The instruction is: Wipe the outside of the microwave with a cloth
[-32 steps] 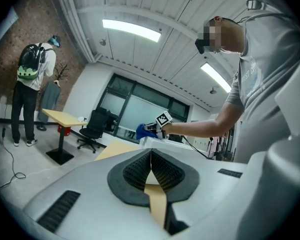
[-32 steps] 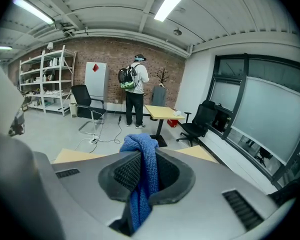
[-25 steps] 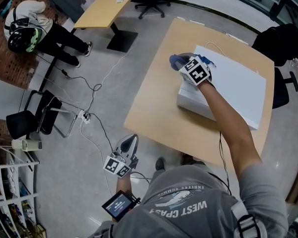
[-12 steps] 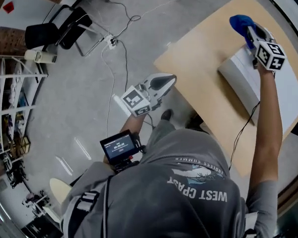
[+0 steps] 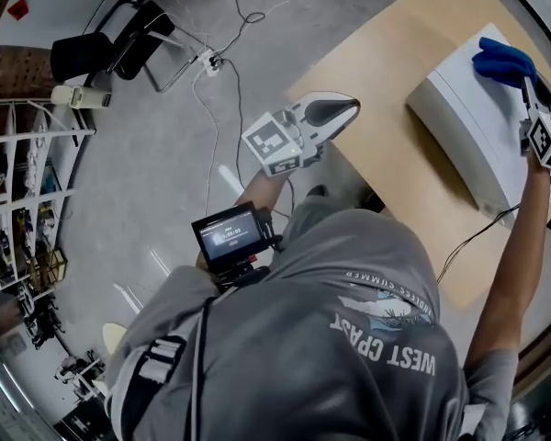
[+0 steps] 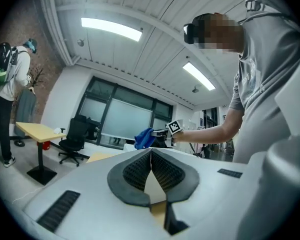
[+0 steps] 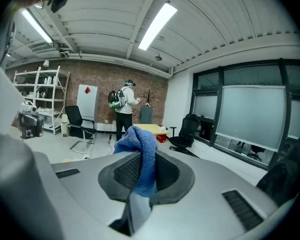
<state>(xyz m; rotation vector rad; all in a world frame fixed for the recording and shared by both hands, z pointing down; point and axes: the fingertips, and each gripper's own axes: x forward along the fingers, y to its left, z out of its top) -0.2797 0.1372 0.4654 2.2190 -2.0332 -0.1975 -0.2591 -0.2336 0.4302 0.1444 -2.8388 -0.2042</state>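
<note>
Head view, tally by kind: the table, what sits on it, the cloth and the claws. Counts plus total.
table: 1
microwave: 1
blue cloth: 1
claws: 2 (left claw shut and empty, right claw shut on the blue cloth)
Total: 5

Right now we can't see the far part of the microwave [image 5: 473, 122], cut by the head view's right edge, and the lower end of the cloth [image 7: 138, 146] is hidden between the jaws of the right gripper [image 7: 142, 171].
</note>
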